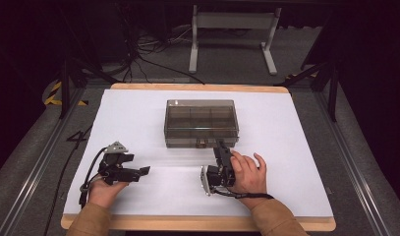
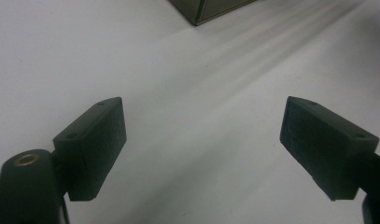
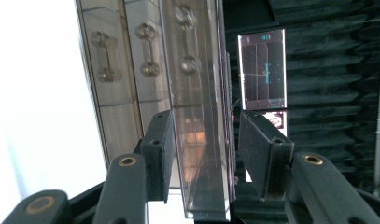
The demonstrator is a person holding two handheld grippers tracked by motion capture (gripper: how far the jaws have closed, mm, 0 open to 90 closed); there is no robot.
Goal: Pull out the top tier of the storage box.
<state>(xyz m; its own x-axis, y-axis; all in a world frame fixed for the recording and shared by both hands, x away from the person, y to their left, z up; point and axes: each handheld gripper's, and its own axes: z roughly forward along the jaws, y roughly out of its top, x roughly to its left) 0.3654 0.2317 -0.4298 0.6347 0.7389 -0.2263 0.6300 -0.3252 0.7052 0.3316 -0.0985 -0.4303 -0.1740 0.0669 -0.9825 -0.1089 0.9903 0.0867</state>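
Box [image 1: 201, 123] of smoky clear plastic sat shut near the middle of the worktop [image 1: 296, 147], latch [image 1: 201, 143] facing the person, long side across. Looked divided into compartments under the lid; contents too dim to tell.

Right tongs [image 1: 220, 146] turned on their side and pushed up to the front edge of the box, just right of the latch. Seen from the right gripper view, stood part open with the thin clear lid edge [image 3: 201, 140] running between the two black pads [image 3: 160, 149], one pad close against it, the other a little apart. Not yet clamped, by the look of it. Probably lined up that way to pinch the lid rim and lift it, hence the sideways roll of the hand [image 1: 247, 172].

Left tongs [image 1: 138, 172] held low over bare worktop, well apart from the box, gaping wide and gripping nothing. Pointed toward the near left corner of the box [image 2: 201, 11]; likely waiting to steady the base once the lid moved.

Worktop covered in plain white sheet over a pale wooden board [image 1: 197, 223], no clutter. Beyond it, grey floor, loose black cables [image 1: 138, 49], a white table frame [image 1: 232, 34], dark foam-lined walls and a lit screen [image 3: 263, 70] behind.
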